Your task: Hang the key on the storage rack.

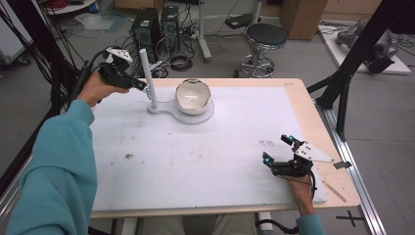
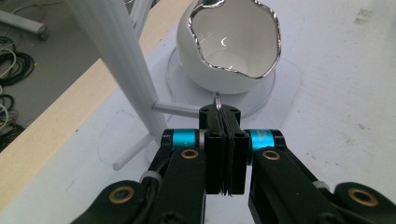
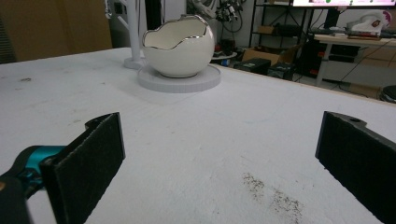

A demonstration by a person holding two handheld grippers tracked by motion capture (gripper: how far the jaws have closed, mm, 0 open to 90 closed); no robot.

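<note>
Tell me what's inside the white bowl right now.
The white bowl shows bare glossy wall inside and nothing lying in it; its near rim hides the bottom. The left gripper, shut on a thin ring, is just outside it.

Grey floor [image 1: 58, 142], black stool [image 1: 265, 36], tangled cables [image 1: 178, 61]

Left gripper [image 1: 138, 85] beside white post [image 1: 148, 78], near bowl [image 1: 193, 96].
</note>
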